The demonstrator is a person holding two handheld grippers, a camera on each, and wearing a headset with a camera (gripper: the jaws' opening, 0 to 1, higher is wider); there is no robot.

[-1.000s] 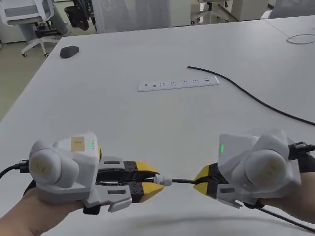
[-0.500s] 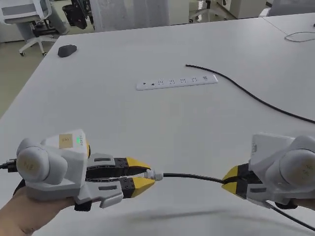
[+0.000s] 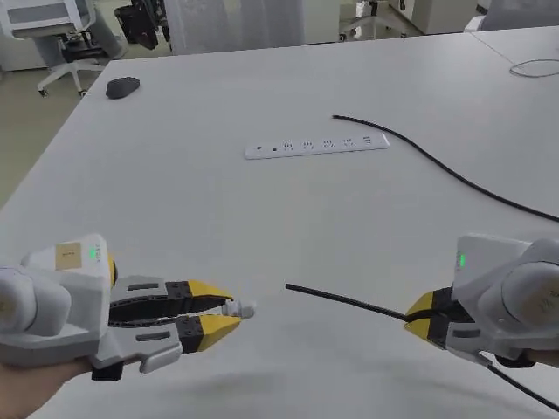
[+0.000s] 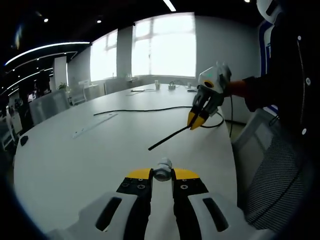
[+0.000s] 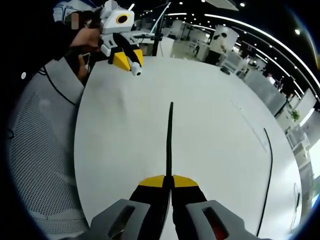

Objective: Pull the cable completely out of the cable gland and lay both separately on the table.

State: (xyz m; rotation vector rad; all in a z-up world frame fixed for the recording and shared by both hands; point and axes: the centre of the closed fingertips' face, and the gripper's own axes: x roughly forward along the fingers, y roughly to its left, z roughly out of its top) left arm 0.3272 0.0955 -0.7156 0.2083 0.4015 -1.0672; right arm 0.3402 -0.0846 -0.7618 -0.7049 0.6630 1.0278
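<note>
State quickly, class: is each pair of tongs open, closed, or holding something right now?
Left tongs: closed, holding the white cable gland.
Right tongs: closed, holding the black cable.

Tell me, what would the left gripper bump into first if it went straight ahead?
Probably the tip of the black cable that the right gripper holds. The left gripper, shut on the cable gland, points almost at it, though it might miss.

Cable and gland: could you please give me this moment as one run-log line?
cable: out of gland | left gripper: shut on gland | right gripper: shut on cable | table: neither laid down yet
</note>
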